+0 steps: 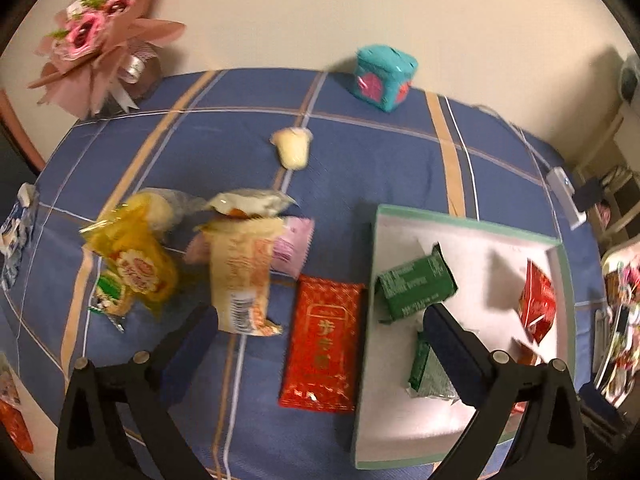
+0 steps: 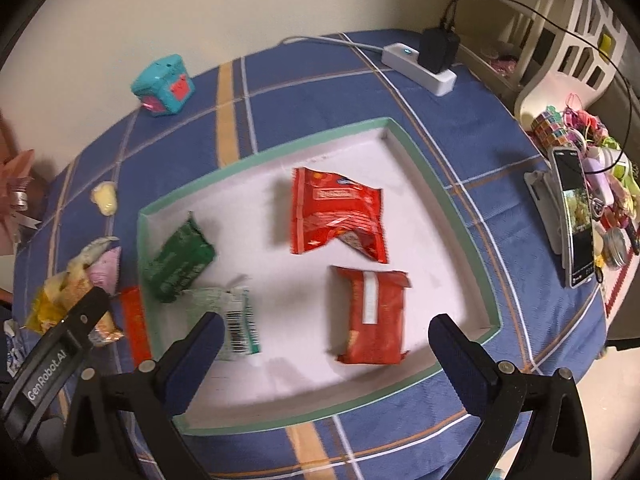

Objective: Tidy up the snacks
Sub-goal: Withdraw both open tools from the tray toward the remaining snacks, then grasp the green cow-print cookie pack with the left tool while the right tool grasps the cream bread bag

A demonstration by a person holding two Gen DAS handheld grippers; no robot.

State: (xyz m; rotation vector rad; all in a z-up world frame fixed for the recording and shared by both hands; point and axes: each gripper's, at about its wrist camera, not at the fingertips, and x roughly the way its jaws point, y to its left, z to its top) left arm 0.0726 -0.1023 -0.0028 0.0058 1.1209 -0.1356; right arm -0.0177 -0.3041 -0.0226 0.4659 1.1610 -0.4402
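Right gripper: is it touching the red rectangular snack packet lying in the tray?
Apart. In the right wrist view the right gripper stands open, and the red rectangular snack packet lies flat in the green-rimmed tray between the fingers, clear of both.

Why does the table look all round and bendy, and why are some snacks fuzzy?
Left wrist view: the fisheye lens bows the checked tablecloth and darkens the corners; the yellow snack bag is smeared by motion blur. Right wrist view: the same bulge curves the tray; the red packet looks soft-edged, while the phone stays fairly sharp. Warm indoor light throws soft shadows beside the packets.
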